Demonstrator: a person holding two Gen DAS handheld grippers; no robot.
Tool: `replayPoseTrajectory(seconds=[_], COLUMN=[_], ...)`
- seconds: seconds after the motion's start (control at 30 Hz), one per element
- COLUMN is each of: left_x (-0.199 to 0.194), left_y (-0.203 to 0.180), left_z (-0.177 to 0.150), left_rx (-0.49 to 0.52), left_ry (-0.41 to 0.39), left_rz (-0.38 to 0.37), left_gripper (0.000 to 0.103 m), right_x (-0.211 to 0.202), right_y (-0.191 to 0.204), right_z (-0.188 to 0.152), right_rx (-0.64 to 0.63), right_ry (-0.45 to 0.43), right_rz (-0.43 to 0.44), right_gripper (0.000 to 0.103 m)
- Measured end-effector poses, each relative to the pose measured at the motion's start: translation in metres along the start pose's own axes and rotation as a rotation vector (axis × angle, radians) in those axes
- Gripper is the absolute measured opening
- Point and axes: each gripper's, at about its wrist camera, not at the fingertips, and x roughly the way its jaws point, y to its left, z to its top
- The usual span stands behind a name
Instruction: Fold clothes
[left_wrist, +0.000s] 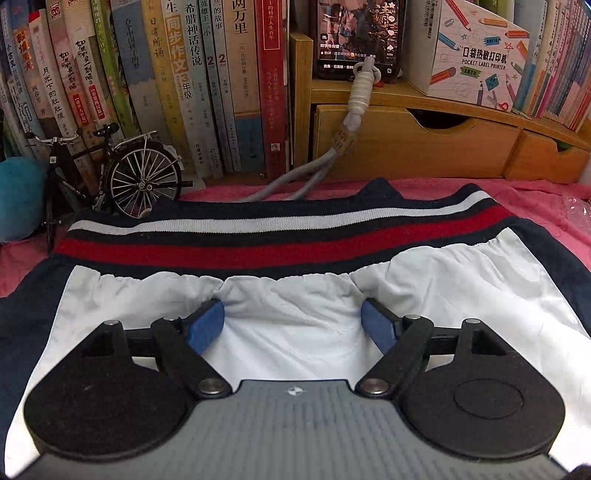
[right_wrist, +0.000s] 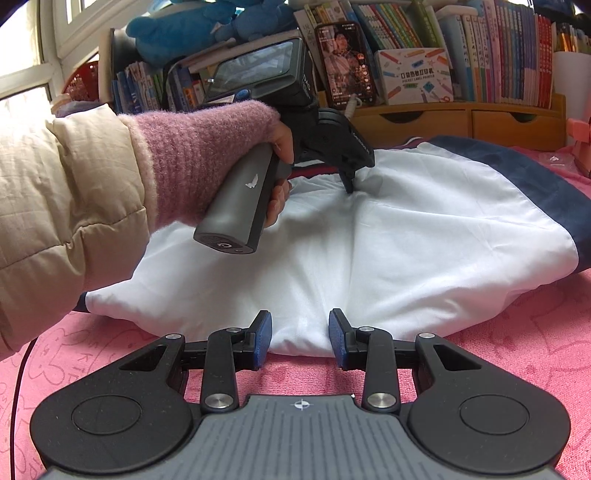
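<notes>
On the pink cloth (left_wrist: 517, 192) by the books (left_wrist: 184, 92) | left-wrist view: left gripper (left_wrist: 291, 321) released, jaws wide, resting on the white jacket (left_wrist: 295, 332) below its striped hem (left_wrist: 258, 236) | right-wrist view: right gripper (right_wrist: 300, 341) part-open at the jacket's (right_wrist: 406, 240) near edge, nothing pinched | soft, light, likely slippery; pinch hem or edge.

There was one garment (left_wrist: 303, 332), white with navy sides and a striped waistband, on one pink cloth (right_wrist: 480, 332). Two grippers were in view, the left gripper (left_wrist: 293, 325) and the right gripper (right_wrist: 300, 338), each with two blue pads. One model bicycle (left_wrist: 122, 173), one phone (left_wrist: 360, 37), one label printer box (left_wrist: 476, 55) and two wooden drawers (left_wrist: 417, 144) stood behind
</notes>
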Motion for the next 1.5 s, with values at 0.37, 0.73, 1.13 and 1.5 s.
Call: replayPoseTrajectory(seconds=[0.37, 0.73, 1.13, 1.5], left_x=[-0.002, -0.092, -0.069, -0.009], left_y=[-0.002, 0.021, -0.005, 0.003], left_z=[0.008, -0.047, -0.072, -0.011], left_rx=[-0.027, 0.077, 0.178, 0.056], left_ry=[-0.009, 0.163, 0.094, -0.039], left_rz=[0.037, -0.171, -0.129, -0.022], left_gripper=[0.069, 0.054, 0.054, 0.079], right_x=[0.001, 0.002, 0.006, 0.008], right_y=[0.002, 0.001, 0.004, 0.009], right_z=[-0.001, 0.001, 0.000, -0.002], right_rx=[-0.013, -0.005, -0.010, -0.031], right_ry=[0.002, 0.000, 0.000, 0.004], right_rz=[-0.011, -0.007, -0.015, -0.021], right_gripper=[0.035, 0.035, 0.035, 0.038])
